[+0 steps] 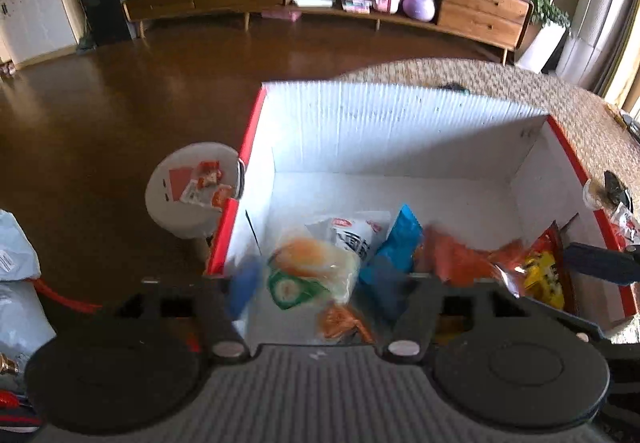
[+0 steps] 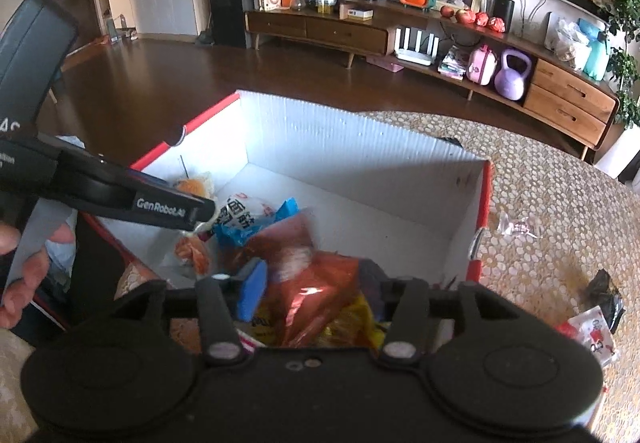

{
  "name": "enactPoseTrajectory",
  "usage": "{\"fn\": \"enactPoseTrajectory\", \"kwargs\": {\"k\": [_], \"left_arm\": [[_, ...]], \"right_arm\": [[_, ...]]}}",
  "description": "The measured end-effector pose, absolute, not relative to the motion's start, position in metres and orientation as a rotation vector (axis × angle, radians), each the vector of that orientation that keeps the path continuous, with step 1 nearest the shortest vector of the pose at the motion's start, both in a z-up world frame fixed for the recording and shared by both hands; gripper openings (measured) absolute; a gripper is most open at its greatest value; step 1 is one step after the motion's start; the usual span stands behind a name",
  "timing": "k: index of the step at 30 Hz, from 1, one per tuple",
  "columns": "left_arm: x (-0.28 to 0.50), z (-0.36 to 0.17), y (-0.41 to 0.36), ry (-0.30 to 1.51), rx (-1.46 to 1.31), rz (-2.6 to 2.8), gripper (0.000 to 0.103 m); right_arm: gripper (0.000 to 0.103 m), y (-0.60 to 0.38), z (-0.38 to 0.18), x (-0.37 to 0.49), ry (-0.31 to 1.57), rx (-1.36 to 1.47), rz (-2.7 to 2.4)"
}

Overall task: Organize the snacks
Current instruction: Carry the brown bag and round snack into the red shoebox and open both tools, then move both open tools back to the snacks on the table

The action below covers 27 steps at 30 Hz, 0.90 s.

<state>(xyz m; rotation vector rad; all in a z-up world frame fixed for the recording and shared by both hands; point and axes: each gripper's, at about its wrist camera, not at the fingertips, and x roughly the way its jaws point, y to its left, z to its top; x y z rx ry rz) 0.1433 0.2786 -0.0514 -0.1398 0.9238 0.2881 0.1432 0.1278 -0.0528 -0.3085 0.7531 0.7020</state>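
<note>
Both hand-held grippers hang over the white box point(image 1: 400, 131) on the tabletop point(image 2: 560, 195) — left hand-held gripper point(image 1: 316, 279) and right hand-held gripper point(image 2: 316, 283) have jaws parted, gripping nothing. Snack packets point(image 1: 316, 267) lie heaped inside. Lift clear without snagging wrappers — then fetch the loose packets point(image 2: 592, 331) outside.

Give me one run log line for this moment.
left tool: open | right tool: open | snacks: in box

Snack packets point(image 1: 320, 267) all sit piled in the near end of the box point(image 1: 400, 123); a few loose wrappers point(image 2: 592, 331) lie on the table point(image 2: 540, 203) to its right.
</note>
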Motion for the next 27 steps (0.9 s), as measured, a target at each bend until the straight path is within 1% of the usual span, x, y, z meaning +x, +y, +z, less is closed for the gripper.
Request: {"fn": "enactPoseTrajectory", "kwargs": {"k": [1, 3, 5, 15, 18, 19, 22, 27], "left_arm": [[0.140, -0.048, 0.278, 0.907, -0.140, 0.289, 0.078], [0.136, -0.043, 0.276, 0.896, -0.145, 0.281, 0.078], [0.132, -0.038, 0.274, 0.886, -0.151, 0.276, 0.078], [0.109, -0.014, 0.254, 0.826, -0.161, 0.233, 0.079], [0.103, -0.005, 0.247, 0.799, -0.163, 0.220, 0.083], [0.100, -0.002, 0.245, 0.785, -0.166, 0.218, 0.085], [0.093, 0.007, 0.236, 0.753, -0.166, 0.209, 0.085], [0.087, 0.019, 0.215, 0.714, -0.164, 0.181, 0.086]], "right_arm": [[0.057, 0.127, -0.051, 0.142, 0.749, -0.306, 0.703], [0.061, 0.124, -0.048, 0.139, 0.742, -0.299, 0.707], [0.068, 0.121, -0.043, 0.136, 0.729, -0.292, 0.713], [0.083, 0.104, -0.022, 0.121, 0.682, -0.262, 0.734], [0.088, 0.096, -0.015, 0.116, 0.668, -0.241, 0.740], [0.091, 0.092, -0.012, 0.113, 0.663, -0.231, 0.740], [0.102, 0.081, -0.006, 0.108, 0.645, -0.203, 0.719], [0.103, 0.057, 0.003, 0.102, 0.638, -0.161, 0.712]]}}
